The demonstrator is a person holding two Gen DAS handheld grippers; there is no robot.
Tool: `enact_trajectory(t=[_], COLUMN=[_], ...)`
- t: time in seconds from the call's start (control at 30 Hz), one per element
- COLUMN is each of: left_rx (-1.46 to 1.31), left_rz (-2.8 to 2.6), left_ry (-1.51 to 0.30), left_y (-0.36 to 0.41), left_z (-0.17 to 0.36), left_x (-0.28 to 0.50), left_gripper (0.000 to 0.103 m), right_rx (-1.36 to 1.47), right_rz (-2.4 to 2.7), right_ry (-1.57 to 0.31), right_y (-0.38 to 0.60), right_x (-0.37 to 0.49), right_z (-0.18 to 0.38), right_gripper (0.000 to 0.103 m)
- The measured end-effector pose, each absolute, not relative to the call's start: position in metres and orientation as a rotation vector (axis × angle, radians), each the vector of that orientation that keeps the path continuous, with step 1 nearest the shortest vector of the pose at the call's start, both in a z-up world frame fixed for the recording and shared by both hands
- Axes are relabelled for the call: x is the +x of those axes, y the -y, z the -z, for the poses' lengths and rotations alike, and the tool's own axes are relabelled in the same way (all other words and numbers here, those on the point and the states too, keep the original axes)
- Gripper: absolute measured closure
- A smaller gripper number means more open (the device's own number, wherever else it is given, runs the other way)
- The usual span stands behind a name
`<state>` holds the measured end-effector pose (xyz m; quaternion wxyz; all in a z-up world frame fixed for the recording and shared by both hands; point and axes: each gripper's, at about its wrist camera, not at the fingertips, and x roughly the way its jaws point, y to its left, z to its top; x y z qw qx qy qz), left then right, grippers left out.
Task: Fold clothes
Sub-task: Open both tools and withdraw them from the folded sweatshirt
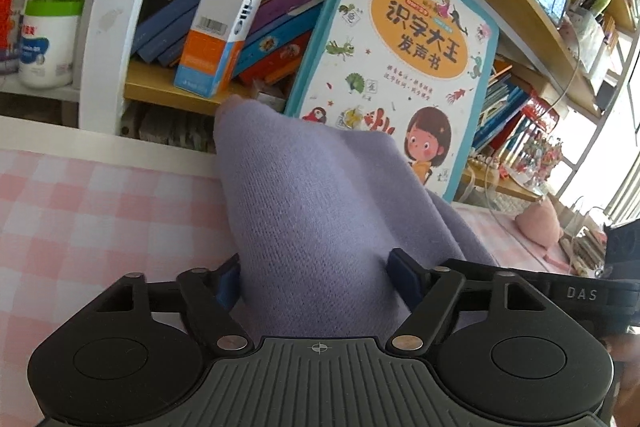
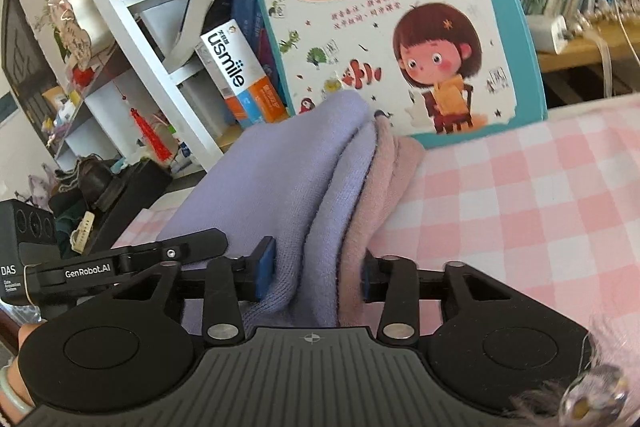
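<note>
Right wrist view shows the right gripper (image 2: 318,275) pinching the folded lilac knit garment (image 2: 280,183) over the pink checked tablecloth (image 2: 520,195), the left gripper (image 1: 316,281) straddling it wide, contact unclear, so uneven release could spill the layers.

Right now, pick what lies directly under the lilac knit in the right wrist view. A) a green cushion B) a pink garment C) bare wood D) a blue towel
B: a dusty pink garment peeks out beneath the folded lilac knit, on the pink checked cloth.
</note>
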<state>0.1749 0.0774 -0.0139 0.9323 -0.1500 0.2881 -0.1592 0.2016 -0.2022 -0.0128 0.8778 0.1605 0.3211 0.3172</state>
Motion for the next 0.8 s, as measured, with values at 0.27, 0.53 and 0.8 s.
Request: enact_trajectory(t=[0.27, 0.53, 0.8], left_rx=[-0.164, -0.137, -0.111], left_rz=[0.176, 0.201, 0.142], left_ry=[-0.502, -0.504, -0.456], left_y=[-0.066, -0.043, -0.025], left_z=[-0.01, -0.017, -0.017], left_x=[0.138, 0.083, 0.038], left_gripper=[0.006, 0.005, 0.005], right_rx=[0.318, 0.307, 0.255], right_rz=[-0.562, -0.445, -0.38], right_ry=[-0.606, -0.588, -0.561], right_y=[0.22, 0.243, 0.245], right_x=[0.172, 0.115, 0.066], right_z=[-0.003, -0.008, -0.008], right_gripper=[0.032, 0.027, 0.027])
